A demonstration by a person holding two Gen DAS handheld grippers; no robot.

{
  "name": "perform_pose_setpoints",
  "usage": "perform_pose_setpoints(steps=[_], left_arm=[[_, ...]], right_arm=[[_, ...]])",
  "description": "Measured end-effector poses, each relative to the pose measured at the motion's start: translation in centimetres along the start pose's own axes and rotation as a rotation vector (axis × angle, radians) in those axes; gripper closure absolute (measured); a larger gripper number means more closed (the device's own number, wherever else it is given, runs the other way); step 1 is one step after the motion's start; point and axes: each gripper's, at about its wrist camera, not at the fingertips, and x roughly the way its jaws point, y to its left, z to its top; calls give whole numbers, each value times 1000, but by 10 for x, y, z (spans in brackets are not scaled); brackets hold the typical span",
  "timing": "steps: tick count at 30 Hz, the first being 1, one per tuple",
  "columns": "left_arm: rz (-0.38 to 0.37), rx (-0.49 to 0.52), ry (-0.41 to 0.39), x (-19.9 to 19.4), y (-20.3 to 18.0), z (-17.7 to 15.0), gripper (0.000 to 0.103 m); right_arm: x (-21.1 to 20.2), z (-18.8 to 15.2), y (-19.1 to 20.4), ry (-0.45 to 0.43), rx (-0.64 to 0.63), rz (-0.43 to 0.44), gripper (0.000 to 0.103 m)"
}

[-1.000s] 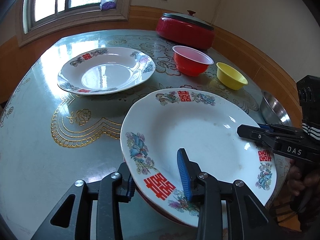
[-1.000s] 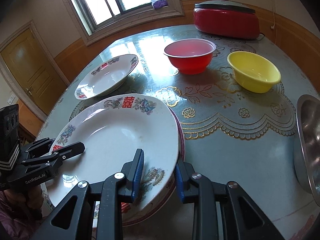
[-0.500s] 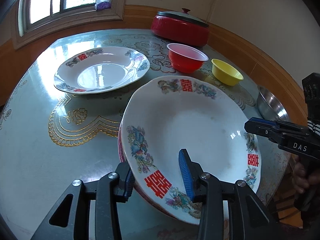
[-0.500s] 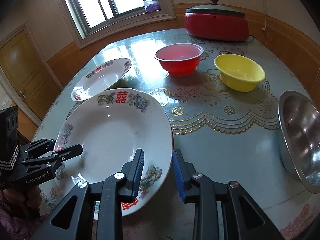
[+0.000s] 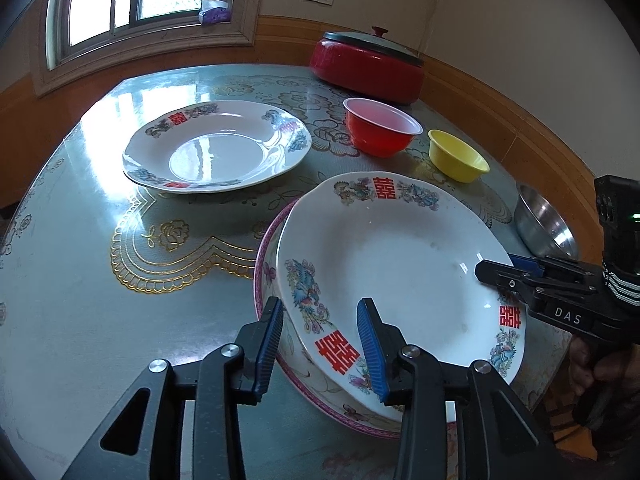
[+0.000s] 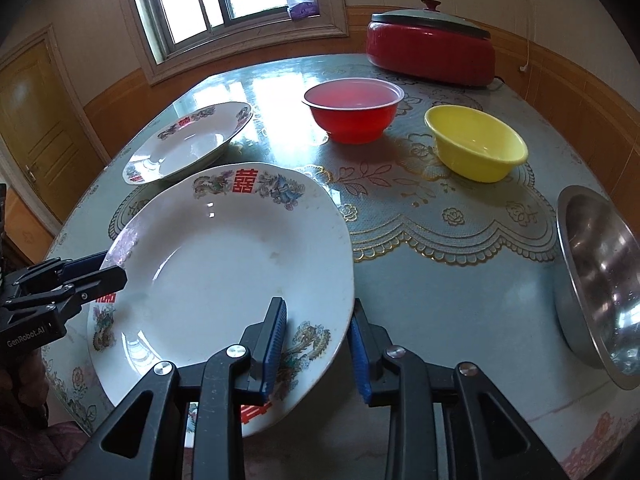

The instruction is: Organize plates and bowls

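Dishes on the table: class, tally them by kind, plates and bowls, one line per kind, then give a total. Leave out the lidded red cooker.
Plates: 3, the far white plate, the near white plate, the pink-rimmed plate beneath it.
Bowls: 3, the red bowl, the yellow bowl, the steel bowl.
Total: 6
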Motion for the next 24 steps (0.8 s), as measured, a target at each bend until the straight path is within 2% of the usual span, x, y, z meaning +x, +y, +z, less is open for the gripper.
perform_pose_setpoints(steps=[4,9,18,24], left_arm=[[22,-24,-19,-9,7,-1,63],[40,-97,-14,-11,24,-6,59],[38,-86,-7,-10,24,-7,60],[18,-41,-16,-11,15,-6,60]], right_arm=[[-2,1,11,-6,-85,-71,69],[-2,3,14,-7,-95,-84,70],[-1,3,23,-13,-118,-99,71],[-2,2,25,-12,-112,-112,71]])
